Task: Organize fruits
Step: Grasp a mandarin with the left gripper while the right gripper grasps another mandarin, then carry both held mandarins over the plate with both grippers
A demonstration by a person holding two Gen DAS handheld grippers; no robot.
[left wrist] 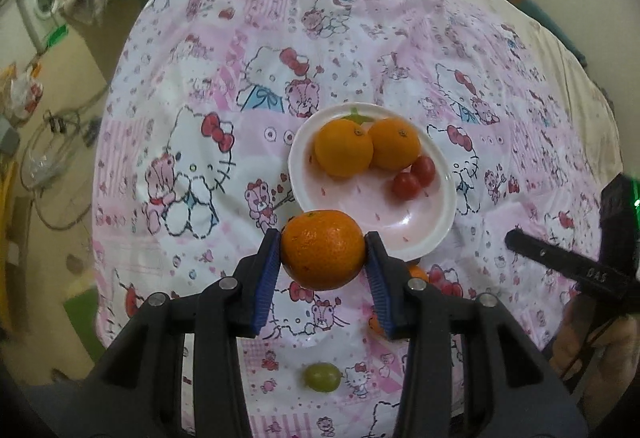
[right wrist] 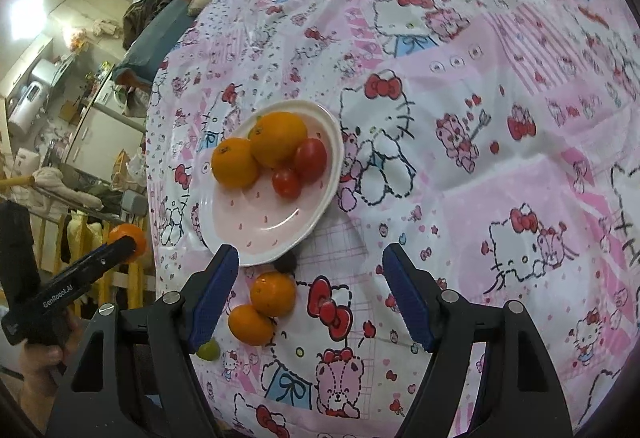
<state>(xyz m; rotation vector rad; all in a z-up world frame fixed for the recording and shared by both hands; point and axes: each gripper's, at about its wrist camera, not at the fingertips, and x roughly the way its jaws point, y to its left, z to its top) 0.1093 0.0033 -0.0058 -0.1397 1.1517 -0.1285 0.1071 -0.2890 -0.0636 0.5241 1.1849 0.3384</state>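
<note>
My left gripper (left wrist: 323, 250) is shut on a tangerine (left wrist: 322, 249) and holds it above the cloth, just in front of the near rim of the white plate (left wrist: 432, 234). The plate holds two tangerines (left wrist: 343, 147) and two cherry tomatoes (left wrist: 406, 185). The same plate (right wrist: 280, 234) shows in the right wrist view. My right gripper (right wrist: 310, 292) is open and empty, above two loose tangerines (right wrist: 273, 293) on the cloth near the plate. A green grape (left wrist: 322, 377) lies on the cloth below my left gripper. A dark small fruit (right wrist: 286, 262) sits at the plate's near edge.
The pink Hello Kitty cloth (left wrist: 200, 142) covers a round table. The left gripper with its tangerine shows at the left of the right wrist view (right wrist: 127, 238). The right gripper's finger shows at the right in the left wrist view (left wrist: 560, 258). Room clutter lies beyond the table's left edge.
</note>
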